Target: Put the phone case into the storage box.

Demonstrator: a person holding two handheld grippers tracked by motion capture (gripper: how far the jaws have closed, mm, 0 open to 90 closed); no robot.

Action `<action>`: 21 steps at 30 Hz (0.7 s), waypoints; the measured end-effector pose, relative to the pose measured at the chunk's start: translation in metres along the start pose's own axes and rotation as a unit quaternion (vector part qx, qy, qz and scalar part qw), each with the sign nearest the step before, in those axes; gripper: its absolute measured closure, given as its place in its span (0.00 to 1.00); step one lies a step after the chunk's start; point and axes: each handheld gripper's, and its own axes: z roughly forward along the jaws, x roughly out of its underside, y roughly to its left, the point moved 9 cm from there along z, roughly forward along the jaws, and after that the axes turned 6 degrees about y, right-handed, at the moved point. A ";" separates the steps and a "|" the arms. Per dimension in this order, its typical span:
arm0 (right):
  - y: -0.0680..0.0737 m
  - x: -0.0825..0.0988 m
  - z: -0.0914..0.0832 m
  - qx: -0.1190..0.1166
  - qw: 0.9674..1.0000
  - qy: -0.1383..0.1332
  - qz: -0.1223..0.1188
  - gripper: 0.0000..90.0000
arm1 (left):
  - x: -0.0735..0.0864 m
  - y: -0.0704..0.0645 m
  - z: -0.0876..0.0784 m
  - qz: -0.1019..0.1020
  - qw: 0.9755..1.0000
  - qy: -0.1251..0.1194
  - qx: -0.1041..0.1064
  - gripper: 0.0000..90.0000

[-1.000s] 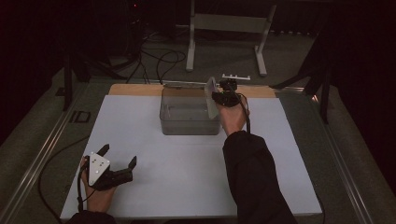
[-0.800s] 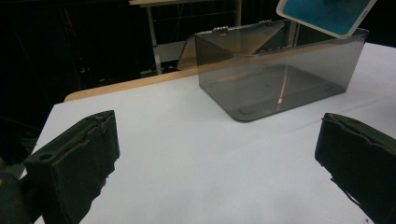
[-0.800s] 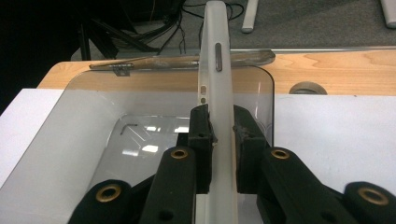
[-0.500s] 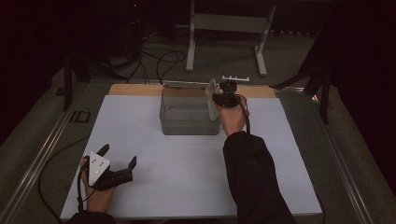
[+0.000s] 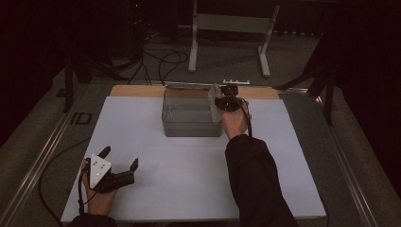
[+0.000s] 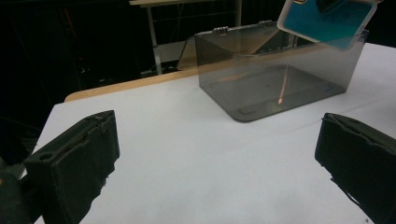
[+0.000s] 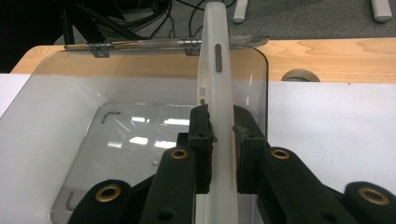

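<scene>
At about eight o'clock on the white table [image 5: 189, 179] we are resting our left tongs [image 5: 124, 166], and their jaws are standing wide apart with nothing between them; in the left gripper view the two black jaws are framing bare table, with the clear bin [image 6: 275, 84] lying ahead toward one o'clock. Moving rightward in the high view, the clear bin [image 5: 191, 116] is sitting near twelve o'clock on the table, its hinged lid folded back over the wooden strip [image 5: 137, 91] at the far edge. At the bin's right rim, around one o'clock, we are holding the right tongs [image 5: 220, 100] closed on a phone in a pale case [image 5: 213, 93]. In the right gripper view the phone in a pale case [image 7: 218, 84] is standing on edge between the two pads, both pressing its flat sides, and it is hanging over the right part of the bin's open top, its far end reaching toward the lid hinge [image 7: 98, 46]. From the left gripper view its teal face [image 6: 327, 18] is tilting above the bin's far corner.
</scene>
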 end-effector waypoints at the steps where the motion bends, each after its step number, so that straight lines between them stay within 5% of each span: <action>1: 0.000 0.000 0.001 0.001 1.000 0.000 -0.001 0.90 | 0.000 0.000 0.000 0.000 1.000 0.000 0.000 0.01; 21: -0.004 0.010 0.010 0.008 1.000 0.016 0.003 0.89 | 0.000 0.000 0.000 0.000 1.000 0.000 0.000 0.01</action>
